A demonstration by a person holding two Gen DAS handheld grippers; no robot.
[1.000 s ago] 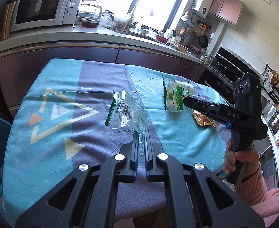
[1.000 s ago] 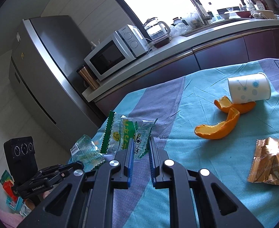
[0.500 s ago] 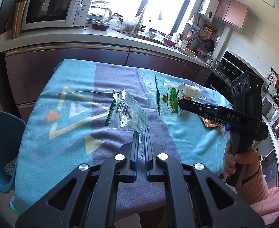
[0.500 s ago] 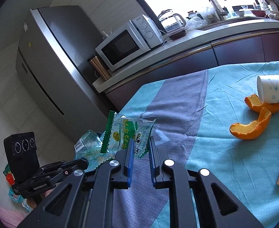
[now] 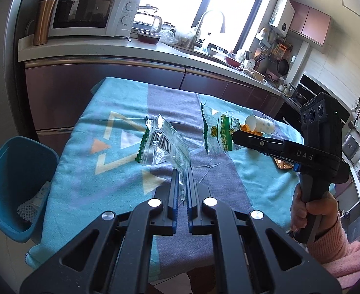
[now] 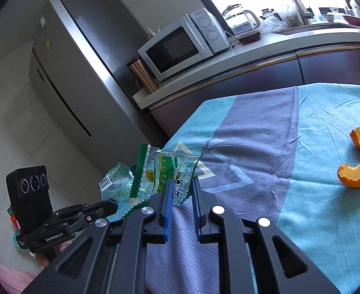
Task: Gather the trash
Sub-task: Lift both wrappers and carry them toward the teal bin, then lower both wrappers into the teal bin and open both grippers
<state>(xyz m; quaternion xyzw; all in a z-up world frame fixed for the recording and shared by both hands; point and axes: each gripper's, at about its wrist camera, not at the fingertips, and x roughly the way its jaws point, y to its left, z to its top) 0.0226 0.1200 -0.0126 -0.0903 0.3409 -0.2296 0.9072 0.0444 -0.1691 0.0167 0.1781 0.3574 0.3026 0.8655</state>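
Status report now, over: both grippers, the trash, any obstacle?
Left gripper shut on clear wrapper. Right gripper shut on green wrapper. Blue bin beside table, path clear.

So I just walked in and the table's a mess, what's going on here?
A person is clearing trash with a handheld gripper in each hand. The left gripper is shut on a clear wrapper with a barcode, and the right gripper is shut on a green-printed snack wrapper, both lifted off the tablecloth. A blue bin stands beside the table. Orange peel, a tipped paper cup and a gold wrapper lie uncollected.
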